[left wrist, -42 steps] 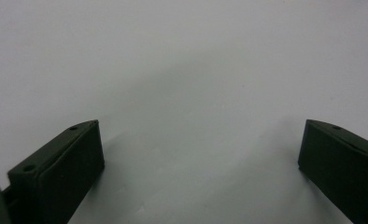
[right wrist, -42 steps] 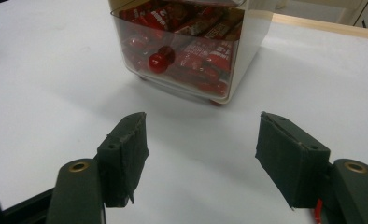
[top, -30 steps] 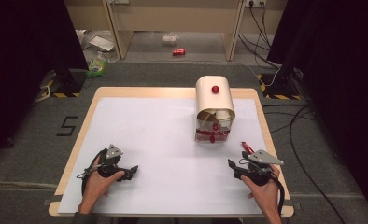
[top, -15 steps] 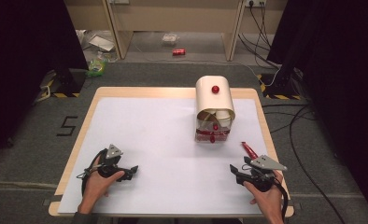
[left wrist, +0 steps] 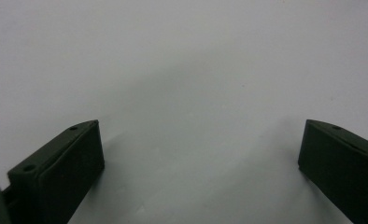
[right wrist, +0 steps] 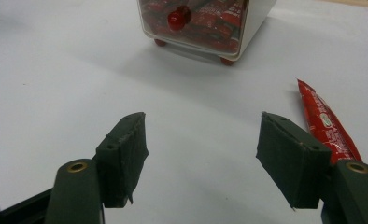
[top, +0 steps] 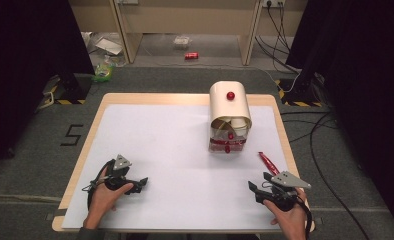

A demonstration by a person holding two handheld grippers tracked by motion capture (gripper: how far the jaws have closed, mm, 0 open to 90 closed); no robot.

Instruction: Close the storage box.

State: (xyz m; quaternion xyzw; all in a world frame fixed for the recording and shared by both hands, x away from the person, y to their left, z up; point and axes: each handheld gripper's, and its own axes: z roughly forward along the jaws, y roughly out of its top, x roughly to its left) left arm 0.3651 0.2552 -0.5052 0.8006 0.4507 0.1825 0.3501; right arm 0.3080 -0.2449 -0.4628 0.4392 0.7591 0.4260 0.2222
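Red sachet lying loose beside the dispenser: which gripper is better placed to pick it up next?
Right. The right gripper sits open just short of the red sachet, which lies by its outer jaw. The left gripper, also open, rests across the table over bare surface.

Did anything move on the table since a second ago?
Just a little. The right hand-held gripper slid slightly back toward the near edge of the table, away from the red packet. Its jaws are open and empty. The left hand-held gripper, open too, stayed put. The packet and the white container did not move.
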